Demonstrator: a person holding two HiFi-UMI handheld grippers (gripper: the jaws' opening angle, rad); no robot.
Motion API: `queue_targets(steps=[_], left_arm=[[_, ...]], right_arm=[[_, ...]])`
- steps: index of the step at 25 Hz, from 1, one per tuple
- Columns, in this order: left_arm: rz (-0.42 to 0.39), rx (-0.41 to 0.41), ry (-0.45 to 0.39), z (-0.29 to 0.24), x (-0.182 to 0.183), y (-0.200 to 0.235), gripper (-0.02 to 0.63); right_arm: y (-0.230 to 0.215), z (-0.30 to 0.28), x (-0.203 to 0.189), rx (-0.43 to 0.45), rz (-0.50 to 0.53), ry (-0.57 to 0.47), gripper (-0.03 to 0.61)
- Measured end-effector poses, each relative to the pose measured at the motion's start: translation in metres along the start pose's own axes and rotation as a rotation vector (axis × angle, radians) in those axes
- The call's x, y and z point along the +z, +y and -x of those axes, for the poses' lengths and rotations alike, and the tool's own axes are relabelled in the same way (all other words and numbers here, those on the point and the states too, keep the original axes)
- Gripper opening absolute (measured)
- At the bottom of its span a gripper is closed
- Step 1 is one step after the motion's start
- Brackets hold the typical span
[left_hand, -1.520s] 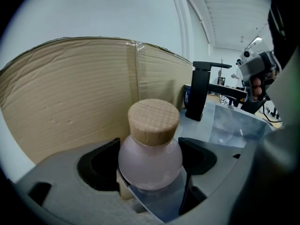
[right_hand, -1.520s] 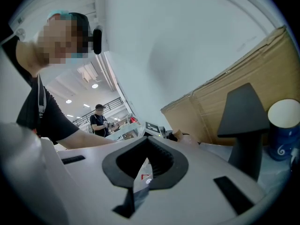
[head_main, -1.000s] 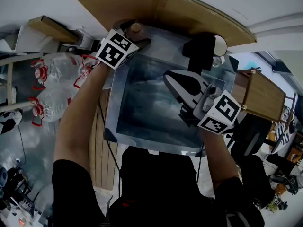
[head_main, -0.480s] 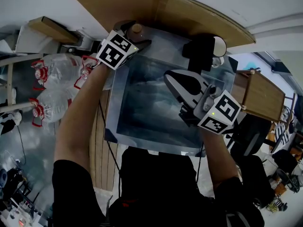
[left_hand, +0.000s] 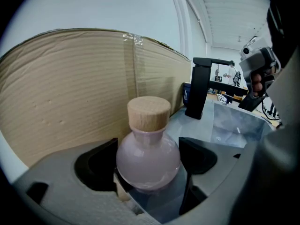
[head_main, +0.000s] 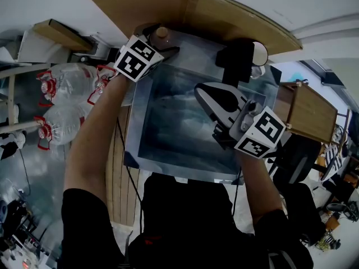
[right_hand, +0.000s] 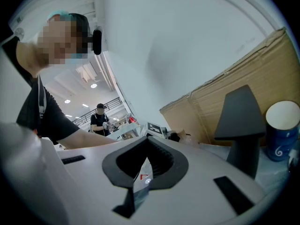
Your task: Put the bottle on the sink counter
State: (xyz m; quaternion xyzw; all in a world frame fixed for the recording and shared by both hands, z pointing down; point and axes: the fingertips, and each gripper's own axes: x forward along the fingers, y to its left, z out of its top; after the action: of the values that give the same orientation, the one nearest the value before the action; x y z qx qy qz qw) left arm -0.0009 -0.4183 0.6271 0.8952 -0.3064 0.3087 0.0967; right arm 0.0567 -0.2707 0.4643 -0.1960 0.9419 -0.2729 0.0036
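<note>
— Where's the bottle [left_hand: 147, 149]?
— Upright between the jaws of my left gripper [left_hand: 149, 159], which press on its round belly, cork clear above them. It's at the back corner of the sink counter [left_hand: 190, 121], just beside the cardboard [left_hand: 70, 93]. I hold it low so it sets down plumb.
— Is it down?
— Can't tell, its base is hidden. The head view shows only the cork, but places that corner left of the sink [head_main: 147, 144].
— Your right gripper [right_hand: 146, 165]?
— Jaws together on nothing, held over the basin, out of the way I judge. Its view shows the blue cup [right_hand: 282, 125] beside the faucet [right_hand: 239, 125], which my left view half hides
</note>
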Motion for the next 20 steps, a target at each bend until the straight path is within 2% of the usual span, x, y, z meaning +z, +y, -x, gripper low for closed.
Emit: queue_targets(steps=[9,15,20], left_arm=[[-0.01,0.02,-0.021,0.022,0.012,0.001,0.391],[-0.003,0.048,-0.097,0.056,0.034,-0.01,0.391],[0.068,0.039,-0.146,0.086,0.035,-0.026,0.39]], right_arm=[[0.008,0.0,0.007,0.001,0.013,-0.002,0.003],[0.018,0.002,0.015,-0.003,0.027,-0.009,0.003],[0.027,0.002,0.019,-0.017,0.042,-0.015,0.003]])
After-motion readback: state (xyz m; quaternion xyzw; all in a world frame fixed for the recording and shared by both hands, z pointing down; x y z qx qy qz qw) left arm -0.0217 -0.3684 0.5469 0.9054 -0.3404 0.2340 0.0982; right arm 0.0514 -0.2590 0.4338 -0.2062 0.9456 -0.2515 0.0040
